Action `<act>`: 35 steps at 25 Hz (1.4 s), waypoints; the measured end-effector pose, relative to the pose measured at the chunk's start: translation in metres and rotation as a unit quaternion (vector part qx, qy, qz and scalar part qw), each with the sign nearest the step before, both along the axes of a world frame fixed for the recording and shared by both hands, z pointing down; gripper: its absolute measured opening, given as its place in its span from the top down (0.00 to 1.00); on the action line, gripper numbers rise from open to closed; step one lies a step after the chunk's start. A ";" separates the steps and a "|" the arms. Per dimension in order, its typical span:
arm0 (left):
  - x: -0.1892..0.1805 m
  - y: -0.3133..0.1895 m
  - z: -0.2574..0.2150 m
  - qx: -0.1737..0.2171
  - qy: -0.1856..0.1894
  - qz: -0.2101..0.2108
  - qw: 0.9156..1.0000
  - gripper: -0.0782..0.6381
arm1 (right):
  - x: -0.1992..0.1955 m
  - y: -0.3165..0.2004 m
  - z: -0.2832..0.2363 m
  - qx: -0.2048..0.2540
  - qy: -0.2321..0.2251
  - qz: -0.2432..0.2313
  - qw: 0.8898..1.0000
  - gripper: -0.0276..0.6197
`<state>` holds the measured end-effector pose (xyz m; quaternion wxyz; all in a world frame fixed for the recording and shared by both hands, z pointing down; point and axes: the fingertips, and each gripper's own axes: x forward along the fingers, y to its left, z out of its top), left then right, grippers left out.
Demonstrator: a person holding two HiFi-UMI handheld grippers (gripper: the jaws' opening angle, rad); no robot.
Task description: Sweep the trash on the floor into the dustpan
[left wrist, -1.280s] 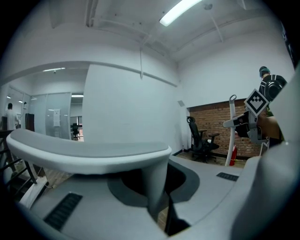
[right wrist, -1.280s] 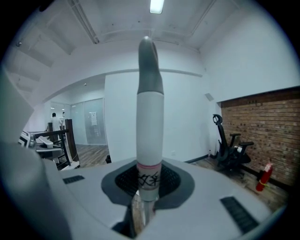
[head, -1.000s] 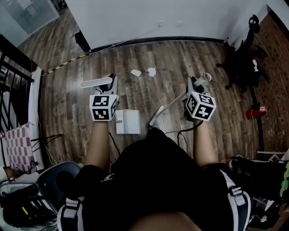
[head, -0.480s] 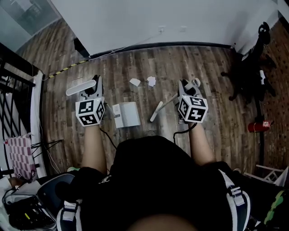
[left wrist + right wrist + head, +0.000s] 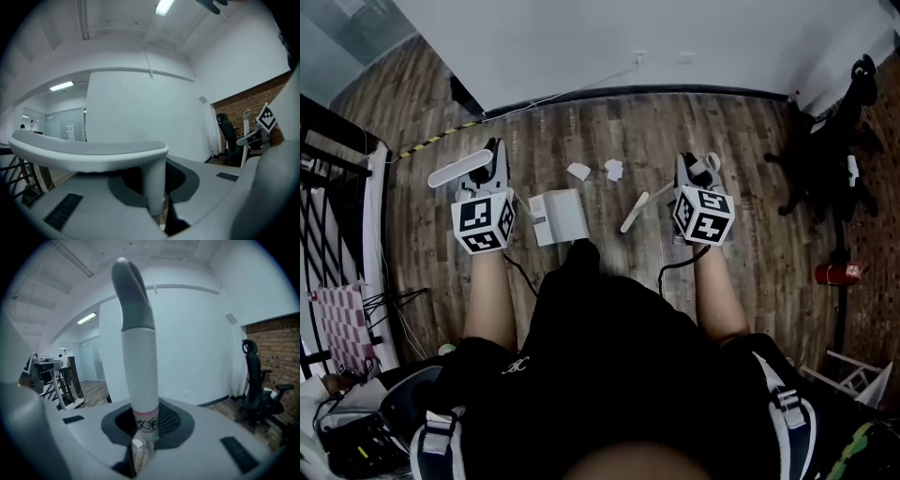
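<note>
Two crumpled white paper scraps [image 5: 578,171] [image 5: 614,169] lie on the wooden floor close to the wall. A white dustpan [image 5: 558,216] sits on the floor just this side of them. Its long handle [image 5: 455,173] [image 5: 89,150] is clamped in my left gripper [image 5: 494,161] [image 5: 157,211], which is shut on it. My right gripper [image 5: 692,169] [image 5: 140,451] is shut on the white, grey-tipped broom handle [image 5: 138,362]. The broom head [image 5: 635,211] rests on the floor right of the dustpan, below the scraps.
A white wall with a dark baseboard [image 5: 675,92] runs across the back. A black office chair [image 5: 839,159] and a red fire extinguisher [image 5: 830,274] stand at the right. A black railing [image 5: 337,187] and cables are at the left.
Dustpan and broom head now sit closer to the two paper scraps than a second ago. Both grippers kept their hold, and the left one drifted left.
</note>
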<state>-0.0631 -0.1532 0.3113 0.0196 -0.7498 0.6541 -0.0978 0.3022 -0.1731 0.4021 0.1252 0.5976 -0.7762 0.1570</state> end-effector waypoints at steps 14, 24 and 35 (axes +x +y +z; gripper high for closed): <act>-0.065 -0.168 0.084 -0.048 0.031 -0.009 0.998 0.84 | 0.000 -0.129 0.059 -0.067 0.033 0.044 0.996 0.86; -0.117 -0.256 0.174 -0.109 0.025 -0.059 0.992 0.83 | -0.017 -0.190 0.105 -0.105 0.087 0.071 0.988 0.87; -0.153 -0.304 0.222 -0.105 0.021 -0.112 0.988 0.83 | -0.037 -0.269 0.154 -0.121 0.149 -0.010 0.981 0.87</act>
